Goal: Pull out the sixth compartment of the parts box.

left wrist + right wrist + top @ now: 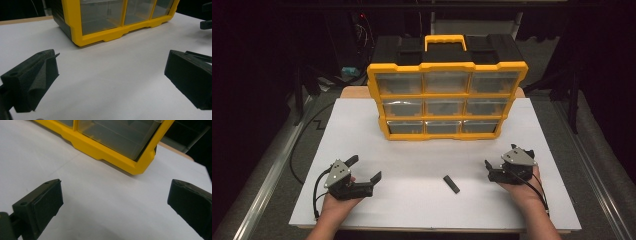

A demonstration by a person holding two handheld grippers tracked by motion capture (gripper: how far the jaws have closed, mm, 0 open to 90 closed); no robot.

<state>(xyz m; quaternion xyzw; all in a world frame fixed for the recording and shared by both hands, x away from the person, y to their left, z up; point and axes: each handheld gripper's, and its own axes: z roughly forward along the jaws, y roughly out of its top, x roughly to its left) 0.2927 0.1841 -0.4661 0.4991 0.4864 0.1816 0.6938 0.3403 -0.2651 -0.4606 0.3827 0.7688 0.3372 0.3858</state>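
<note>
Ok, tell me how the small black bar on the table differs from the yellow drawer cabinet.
The black bar lies flat on the white table; the yellow drawer cabinet stands upright. The bar is tiny and solid dark; the cabinet is far larger, with nine clear-fronted drawers and a handle on top. The bar sits near the right tool; the cabinet stands farther back. Both rest untouched on the table.

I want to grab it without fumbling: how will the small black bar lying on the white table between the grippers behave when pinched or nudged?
The small black bar looks straight and blocky, so probably stiff. It is small, so likely light and easily slid across the smooth white table. It lies flat with squared edges, so it seems unlikely to roll; a push near one end may spin it.
</note>
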